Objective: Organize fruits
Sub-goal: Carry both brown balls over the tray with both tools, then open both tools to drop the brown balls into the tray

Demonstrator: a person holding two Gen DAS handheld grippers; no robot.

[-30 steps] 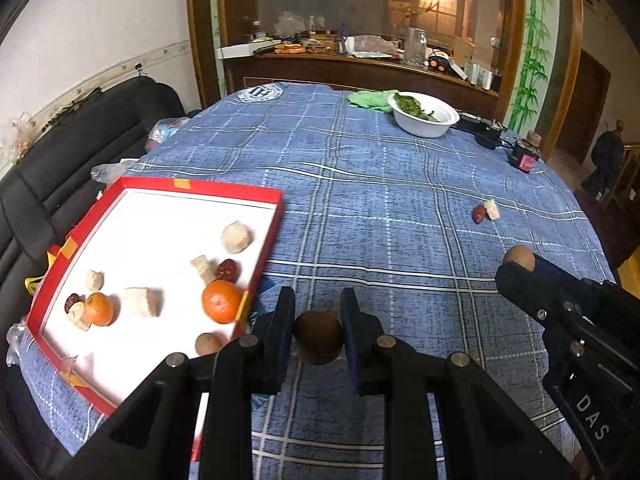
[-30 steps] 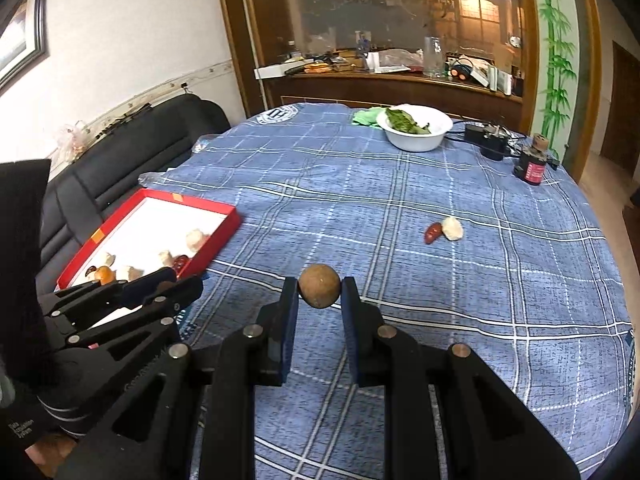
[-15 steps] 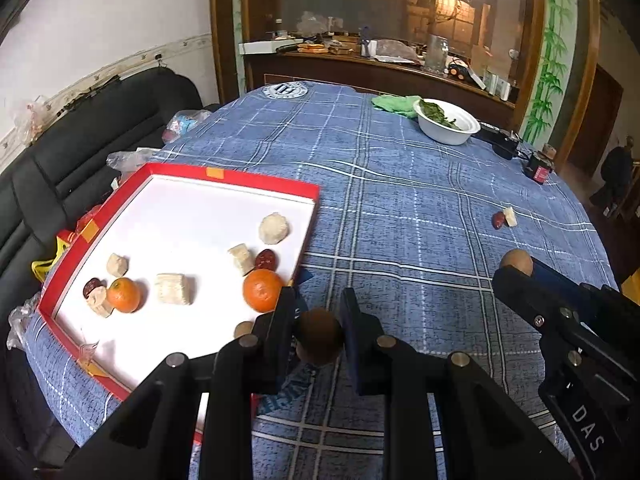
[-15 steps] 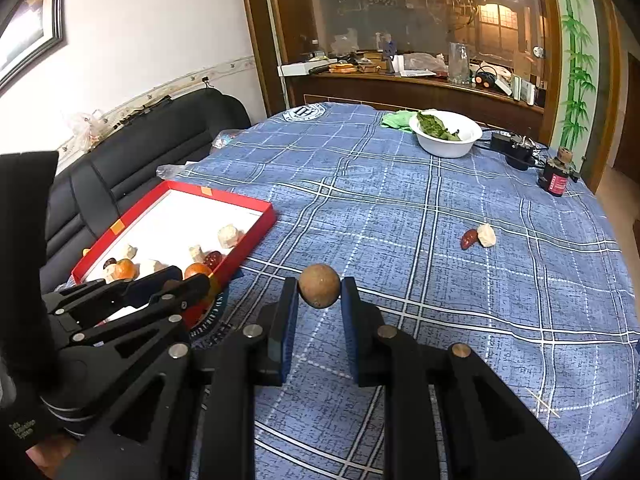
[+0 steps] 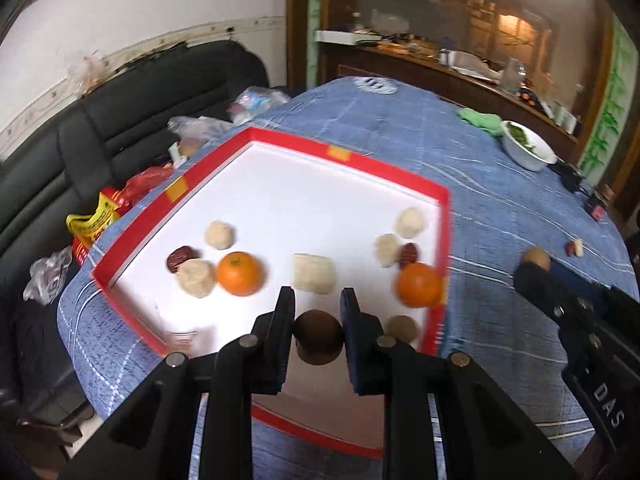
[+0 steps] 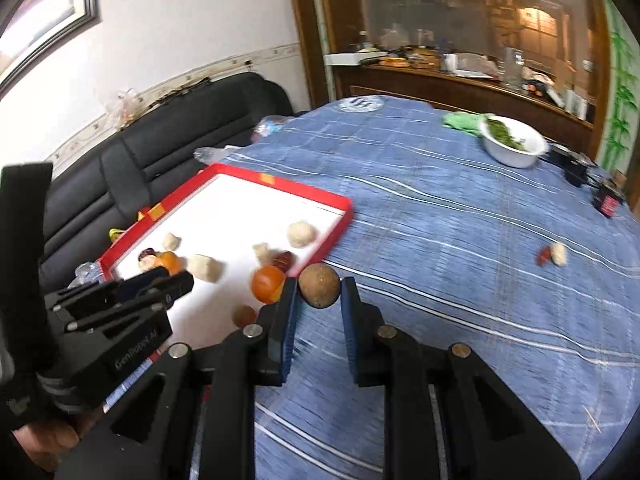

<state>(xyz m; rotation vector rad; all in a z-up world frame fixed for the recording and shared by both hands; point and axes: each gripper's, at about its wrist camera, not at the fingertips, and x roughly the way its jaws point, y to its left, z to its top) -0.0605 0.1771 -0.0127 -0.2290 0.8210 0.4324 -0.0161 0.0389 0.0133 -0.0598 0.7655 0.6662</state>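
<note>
The left hand-held gripper [image 5: 319,312] hangs over the near part of the red-rimmed tray [image 5: 445,216], pinching a dark brown round fruit [image 5: 319,336] between its fingers. The right hand-held gripper [image 6: 319,300] sits above the blue checked table [image 6: 460,248] just outside the tray's right rim, clamped on a tan round fruit [image 6: 319,285]. White tray floor lies bare toward the far corner; two oranges [image 5: 240,273] and pale pieces occupy the near half.

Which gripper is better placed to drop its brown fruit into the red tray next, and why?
Left. The left gripper holds its brown fruit over the red tray; the right gripper hangs above the tablecloth.
</note>
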